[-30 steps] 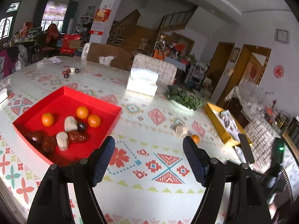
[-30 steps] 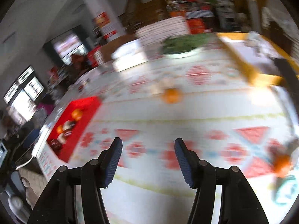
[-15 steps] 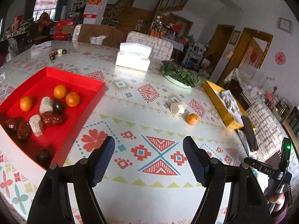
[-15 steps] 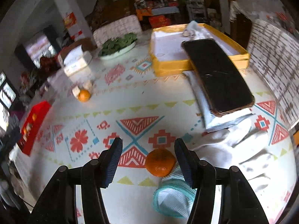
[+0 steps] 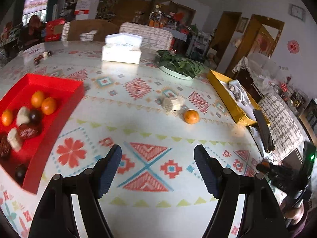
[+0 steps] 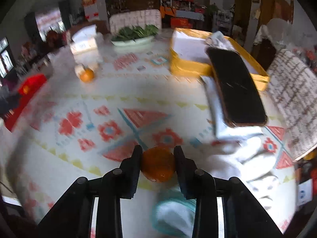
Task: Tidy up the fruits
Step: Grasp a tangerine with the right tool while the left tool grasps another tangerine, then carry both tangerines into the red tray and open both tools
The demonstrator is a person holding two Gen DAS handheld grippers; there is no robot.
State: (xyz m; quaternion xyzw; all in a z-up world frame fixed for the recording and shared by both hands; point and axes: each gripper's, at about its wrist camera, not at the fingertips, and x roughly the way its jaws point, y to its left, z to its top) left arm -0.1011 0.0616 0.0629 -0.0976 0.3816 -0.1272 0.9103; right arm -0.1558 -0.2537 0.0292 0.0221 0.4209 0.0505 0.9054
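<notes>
My right gripper (image 6: 158, 159) is shut on an orange (image 6: 158, 163) just above the patterned tablecloth, near the table's near edge. My left gripper (image 5: 158, 163) is open and empty over the cloth. A red tray (image 5: 57, 107) at the left of the left wrist view holds three oranges, dark fruits and pale lumps. Another orange (image 5: 191, 116) lies loose on the cloth beside a pale lump (image 5: 172, 103); it also shows in the right wrist view (image 6: 86, 75). The red tray (image 6: 29, 87) is far left there.
A yellow box (image 5: 223, 95) with a black phone (image 6: 235, 87) leaning on it stands at the right. A plate of greens (image 5: 179, 65) and a white tissue box (image 5: 121, 48) stand at the back. White and teal cloths (image 6: 247, 158) lie by the right gripper.
My right gripper has closed on the orange that lay between its fingers. My left gripper has swung right, so the red tray has slid to the left edge.
</notes>
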